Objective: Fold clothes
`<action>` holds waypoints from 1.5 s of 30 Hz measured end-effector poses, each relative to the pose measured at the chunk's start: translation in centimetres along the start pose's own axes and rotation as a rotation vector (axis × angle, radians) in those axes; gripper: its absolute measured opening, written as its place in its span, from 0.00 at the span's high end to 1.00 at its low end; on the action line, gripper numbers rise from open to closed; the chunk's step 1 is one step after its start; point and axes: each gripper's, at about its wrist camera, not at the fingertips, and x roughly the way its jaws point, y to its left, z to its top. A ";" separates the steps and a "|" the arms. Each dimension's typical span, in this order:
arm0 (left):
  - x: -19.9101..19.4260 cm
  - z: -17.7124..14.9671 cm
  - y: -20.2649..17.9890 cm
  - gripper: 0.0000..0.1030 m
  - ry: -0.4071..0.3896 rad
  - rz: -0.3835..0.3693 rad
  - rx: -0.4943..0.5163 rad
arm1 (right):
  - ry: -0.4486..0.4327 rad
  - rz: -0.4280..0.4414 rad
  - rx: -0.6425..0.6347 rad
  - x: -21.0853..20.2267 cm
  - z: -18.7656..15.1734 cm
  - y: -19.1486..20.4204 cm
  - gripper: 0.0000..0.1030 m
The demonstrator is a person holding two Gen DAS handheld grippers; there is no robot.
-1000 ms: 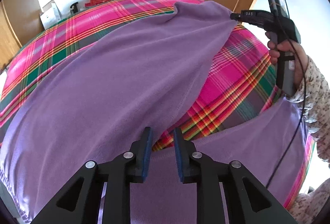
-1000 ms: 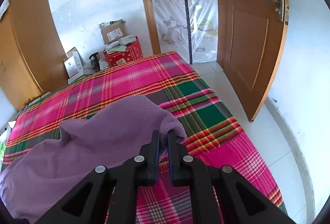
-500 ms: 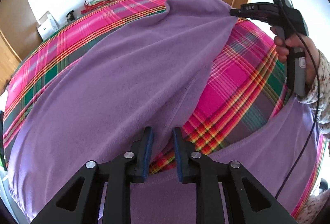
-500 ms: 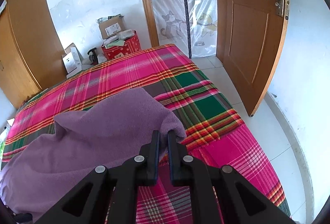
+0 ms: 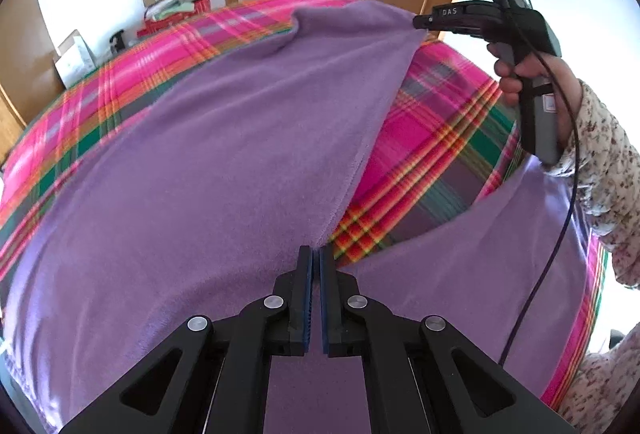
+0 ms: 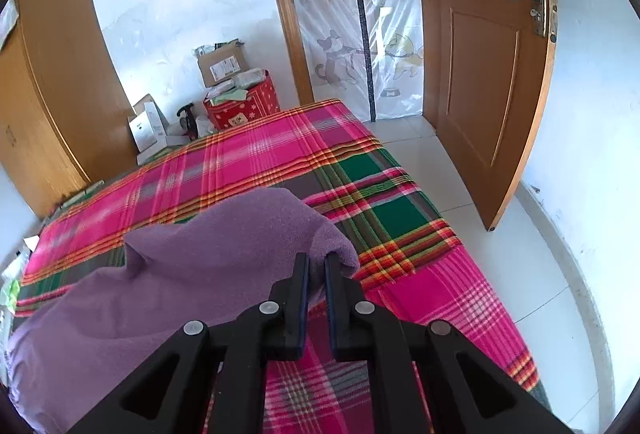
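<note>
A large purple fleece garment lies spread over a bed with a pink and green plaid sheet. My left gripper is at the garment's near hem, where a fold edge runs up from its tips. Its jaws are closing the last bit, with the pads pressing on the cloth. My right gripper, held by a hand in a floral sleeve, pinches the far corner and lifts it off the sheet. In the right wrist view that gripper is shut on the bunched purple garment.
Beyond the bed's plaid sheet stand cardboard boxes and a red box against the wall. An open wooden door is at the right, a wooden wardrobe at the left. Tiled floor runs along the bed's right side.
My left jaws have gone from open around the hem to shut on it. The right gripper still holds its corner in about the same place.
</note>
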 end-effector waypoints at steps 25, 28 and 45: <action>-0.7 0.8 1.3 0.94 -0.016 -0.077 -0.088 | -0.006 0.072 0.030 1.3 0.9 -2.5 0.72; -1.7 1.6 1.3 0.92 -0.044 -0.130 -0.099 | 0.004 0.080 0.026 1.9 1.6 -2.6 0.65; 4.6 8.6 1.2 0.85 0.005 -0.184 -0.155 | 0.208 0.372 0.130 7.3 3.2 -3.5 0.57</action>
